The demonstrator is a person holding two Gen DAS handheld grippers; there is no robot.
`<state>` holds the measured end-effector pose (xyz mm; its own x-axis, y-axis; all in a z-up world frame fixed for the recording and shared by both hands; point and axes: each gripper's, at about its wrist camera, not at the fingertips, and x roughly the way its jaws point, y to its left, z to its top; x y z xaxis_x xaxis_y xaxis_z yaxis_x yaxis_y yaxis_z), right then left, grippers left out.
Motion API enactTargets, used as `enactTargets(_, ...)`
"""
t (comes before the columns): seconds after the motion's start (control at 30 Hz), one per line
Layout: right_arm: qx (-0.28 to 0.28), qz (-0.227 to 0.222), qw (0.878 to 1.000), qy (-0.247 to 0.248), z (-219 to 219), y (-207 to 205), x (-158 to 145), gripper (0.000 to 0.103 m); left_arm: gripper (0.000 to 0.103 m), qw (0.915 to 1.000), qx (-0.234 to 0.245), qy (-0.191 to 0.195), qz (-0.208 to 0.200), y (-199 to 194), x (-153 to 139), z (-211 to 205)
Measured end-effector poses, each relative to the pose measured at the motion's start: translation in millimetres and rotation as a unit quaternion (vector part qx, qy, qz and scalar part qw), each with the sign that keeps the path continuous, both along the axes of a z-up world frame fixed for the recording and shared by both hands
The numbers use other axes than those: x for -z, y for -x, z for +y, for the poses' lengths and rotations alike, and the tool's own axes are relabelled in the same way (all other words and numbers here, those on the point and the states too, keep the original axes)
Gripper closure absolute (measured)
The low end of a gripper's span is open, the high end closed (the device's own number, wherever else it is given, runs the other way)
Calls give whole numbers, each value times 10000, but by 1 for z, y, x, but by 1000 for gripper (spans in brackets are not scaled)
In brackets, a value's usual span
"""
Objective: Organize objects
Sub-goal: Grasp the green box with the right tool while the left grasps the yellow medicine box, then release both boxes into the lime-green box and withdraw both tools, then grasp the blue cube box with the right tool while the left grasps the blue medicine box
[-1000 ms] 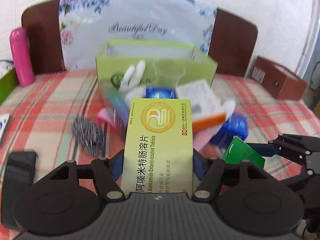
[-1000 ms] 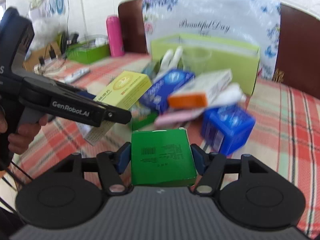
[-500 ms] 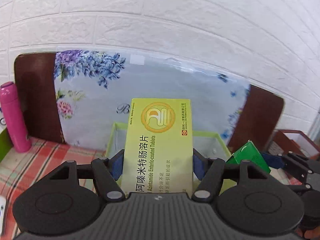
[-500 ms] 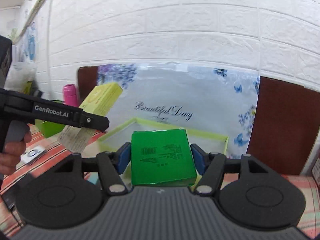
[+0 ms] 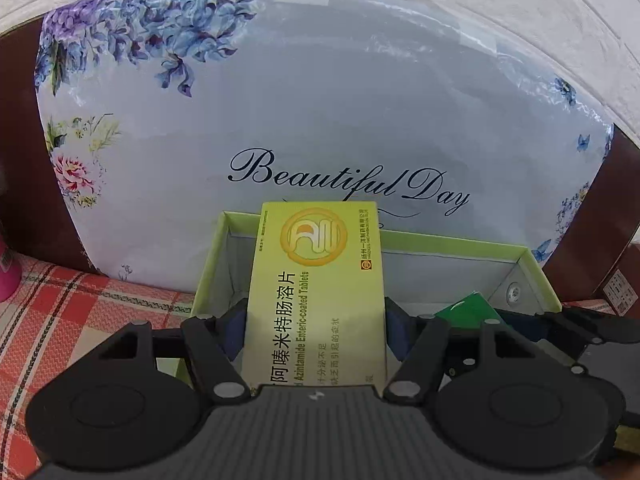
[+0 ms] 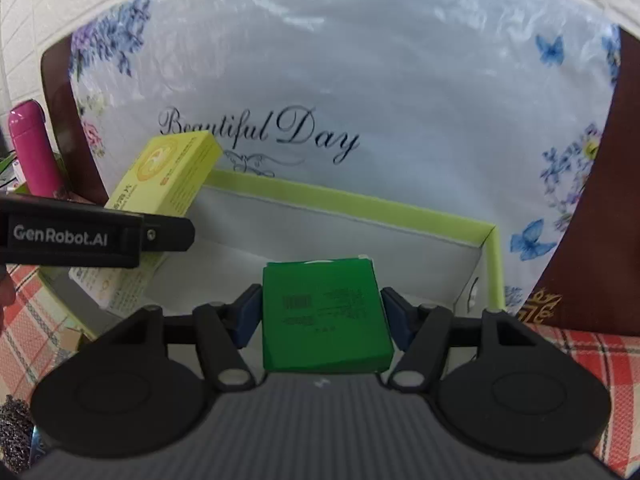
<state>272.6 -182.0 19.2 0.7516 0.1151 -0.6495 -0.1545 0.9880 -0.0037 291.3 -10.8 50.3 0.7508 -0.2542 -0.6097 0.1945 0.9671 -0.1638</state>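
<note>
Both claws sit over the open green tray: your left claw just eased wider round the yellow box, your right claw clamps the green box.

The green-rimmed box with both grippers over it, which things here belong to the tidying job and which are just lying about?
Part of the job:
- left gripper, jaws just opening around the yellow tablet box
- right gripper, gripping the green box
- green-rimmed storage box, under both

Just lying about:
- pink bottle
- floral "Beautiful Day" board
- steel scourer
- checked tablecloth
</note>
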Motion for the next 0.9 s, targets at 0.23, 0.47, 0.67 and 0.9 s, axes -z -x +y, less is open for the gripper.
enactTargets(0.23,-21,-143,9998,-168,-8,12,-18,14,15,9997,-30,158,-191,32,-27,11)
enactTargets(0.47,95,-1585,9860,-500,-33,116,-93,0,14,9983,-195,318,-453,121,-72,23)
enactTargets(0.67,137,-2018,9782,-465,-46,204,-100,0,14,9981,-246,286,-487,184,-53,21)
enactTargets(0.9,279,-1603,9858,-415,-51,258,-62,0,14,9995,-230,122,-200,226,-11,15)
